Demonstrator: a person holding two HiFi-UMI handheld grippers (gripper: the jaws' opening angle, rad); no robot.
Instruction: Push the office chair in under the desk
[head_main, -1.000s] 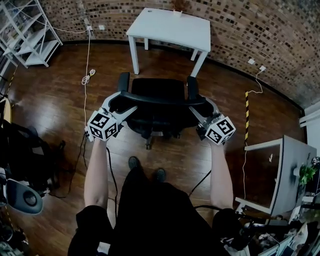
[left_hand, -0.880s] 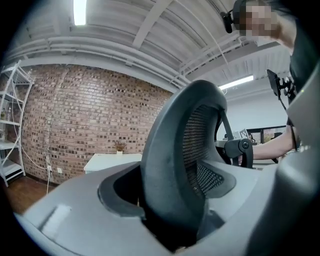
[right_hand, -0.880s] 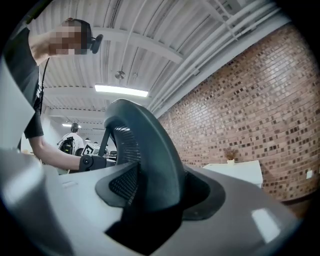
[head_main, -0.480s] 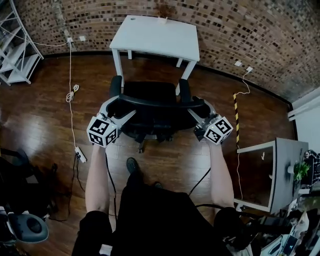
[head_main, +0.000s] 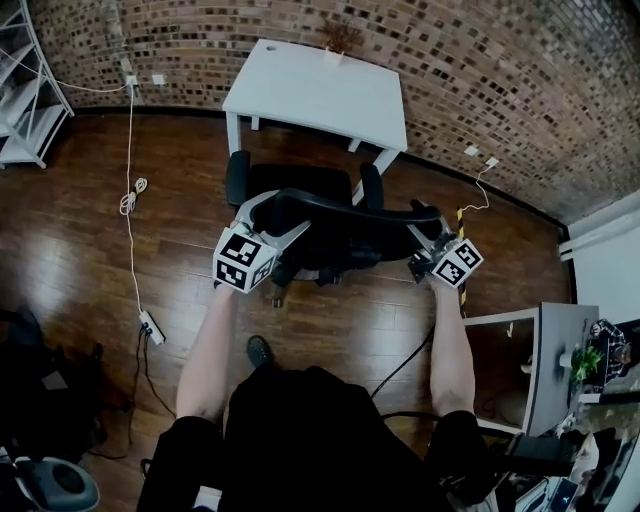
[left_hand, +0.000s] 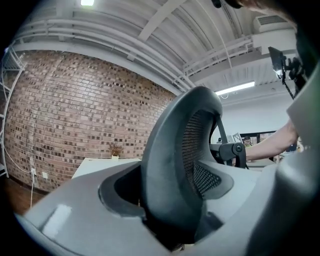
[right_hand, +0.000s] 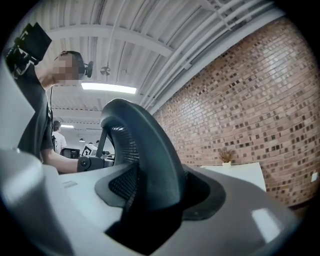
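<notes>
A black mesh office chair (head_main: 318, 232) stands just in front of the white desk (head_main: 320, 90), its seat and armrests near the desk's front edge. My left gripper (head_main: 274, 214) straddles the left end of the backrest's top edge. Its jaws are closing, with the backrest rim (left_hand: 170, 160) between them and touching both. My right gripper (head_main: 426, 228) holds the right end of the same rim (right_hand: 145, 150), which fills the gap between its jaws. The desk top (left_hand: 102, 162) shows beyond the chair in both gripper views. The chair's base is mostly hidden under the seat.
The brick wall (head_main: 500, 70) runs behind the desk. A white shelf rack (head_main: 25, 100) stands far left. A cable and power strip (head_main: 150, 326) lie on the wood floor at left. A grey desk (head_main: 548, 365) stands at right, and dark equipment (head_main: 40, 400) sits at lower left.
The chair has rolled forward toward the white desk, with both grippers following on its backrest. The left end of the backrest now sits nearer the middle of the view.
</notes>
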